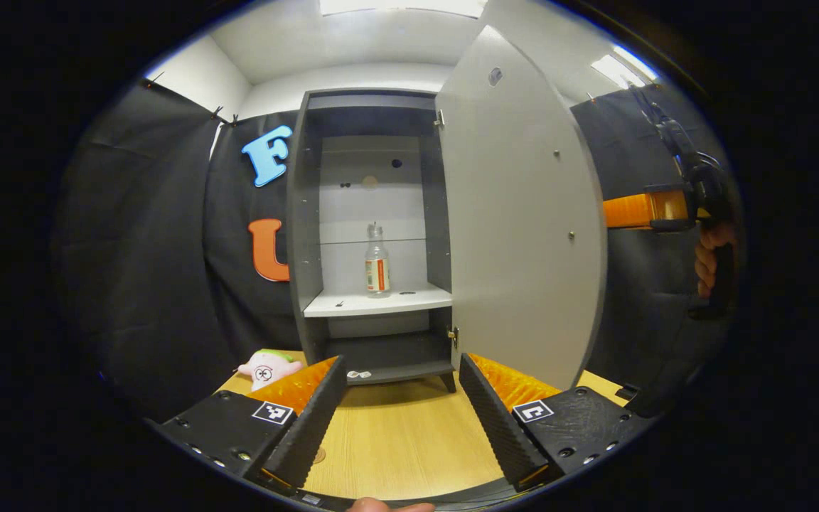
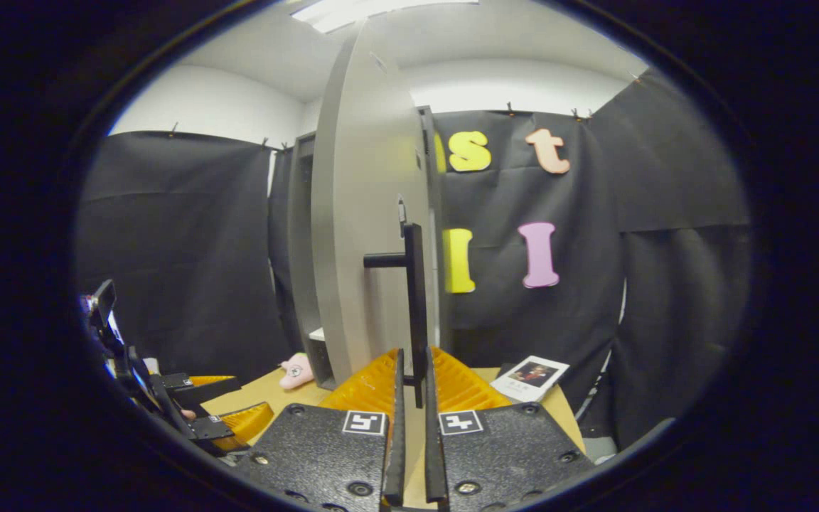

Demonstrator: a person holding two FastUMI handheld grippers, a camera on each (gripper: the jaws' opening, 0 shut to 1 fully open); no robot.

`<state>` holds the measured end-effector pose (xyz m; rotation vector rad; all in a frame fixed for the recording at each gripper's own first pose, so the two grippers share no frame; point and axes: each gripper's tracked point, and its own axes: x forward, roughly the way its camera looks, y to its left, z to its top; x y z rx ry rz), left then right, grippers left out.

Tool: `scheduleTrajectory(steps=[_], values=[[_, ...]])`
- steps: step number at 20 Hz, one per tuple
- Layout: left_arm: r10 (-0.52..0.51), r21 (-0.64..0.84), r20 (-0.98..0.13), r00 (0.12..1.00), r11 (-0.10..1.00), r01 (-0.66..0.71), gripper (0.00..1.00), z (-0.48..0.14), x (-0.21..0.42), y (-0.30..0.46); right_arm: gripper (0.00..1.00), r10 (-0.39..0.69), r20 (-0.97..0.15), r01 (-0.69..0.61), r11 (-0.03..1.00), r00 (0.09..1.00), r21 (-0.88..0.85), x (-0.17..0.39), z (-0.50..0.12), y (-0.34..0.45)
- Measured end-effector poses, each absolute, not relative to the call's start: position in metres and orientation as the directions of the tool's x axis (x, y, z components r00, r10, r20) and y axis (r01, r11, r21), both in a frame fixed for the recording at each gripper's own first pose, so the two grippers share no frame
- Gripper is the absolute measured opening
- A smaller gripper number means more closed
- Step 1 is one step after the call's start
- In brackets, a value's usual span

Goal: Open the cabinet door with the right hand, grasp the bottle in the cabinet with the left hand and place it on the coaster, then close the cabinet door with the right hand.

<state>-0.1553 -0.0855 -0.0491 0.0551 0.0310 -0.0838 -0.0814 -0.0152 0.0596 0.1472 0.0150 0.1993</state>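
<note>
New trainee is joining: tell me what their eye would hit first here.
The wide-open cabinet door, swung out to the right of the shelves. Next, the lone bottle standing upright on the white shelf inside. Then the right gripper, jaws closed around the door's black handle.

The left gripper [image 1: 401,419] is level and points forward, its two fingers spread wide apart with nothing between them. The right gripper [image 2: 410,427] is held higher and off to the right by a hand [image 1: 709,257] wrapped round its grip; its fingers are drawn close together, nearly parallel.
</note>
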Motion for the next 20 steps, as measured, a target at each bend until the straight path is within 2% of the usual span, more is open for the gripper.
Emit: scheduleTrajectory(steps=[1,2,5,8,11,12,15,16,20], values=[[-0.094,0.055,-0.027,0.995,0.994,0.095,0.96,-0.046,-0.142,-0.088,0.14,0.203,0.007,-0.201,0.965,0.979,0.17,-0.081,0.061,-0.012],[-0.104,0.054,-0.016,0.994,0.993,0.105,0.96,-0.041,-0.129,-0.089,0.09,0.213,0.014,-0.212,0.96,0.977,0.18,-0.082,0.062,-0.007],[-0.122,0.04,0.005,0.992,0.992,0.122,0.96,-0.029,-0.085,-0.092,0.1,0.218,0.007,-0.218,0.971,0.976,0.101,-0.08,0.058,-0.009],[-0.109,0.042,0.03,0.994,0.993,0.108,0.96,-0.015,-0.034,-0.083,0.17,0.101,0.013,-0.102,0.994,0.995,0.027,-0.076,0.061,-0.028],[-0.094,0.03,0.04,0.995,0.995,0.093,0.96,-0.007,0.017,-0.074,0.47,0.064,0.0,-0.063,0.989,0.998,0.137,-0.071,0.058,-0.031],[-0.092,0.02,0.039,0.995,0.996,0.091,0.96,-0.005,0.033,-0.072,0.7,0.063,-0.009,-0.061,0.986,0.998,0.156,-0.07,0.057,-0.034],[-0.07,-0.009,0.036,0.997,0.997,0.071,0.96,-0.001,0.076,-0.062,0.9,0.034,-0.013,-0.031,0.982,0.999,0.186,-0.07,0.055,-0.046],[-0.062,-0.017,0.036,0.997,0.998,0.062,0.96,0.0,0.089,-0.058,1.0,0.022,-0.015,-0.019,0.981,1.0,0.192,-0.074,0.055,-0.047],[-0.038,-0.034,0.026,0.999,0.999,0.039,0.96,0.007,0.145,-0.048,1.0,-0.047,-0.043,0.054,0.981,0.998,0.187,-0.087,0.049,-0.052]])
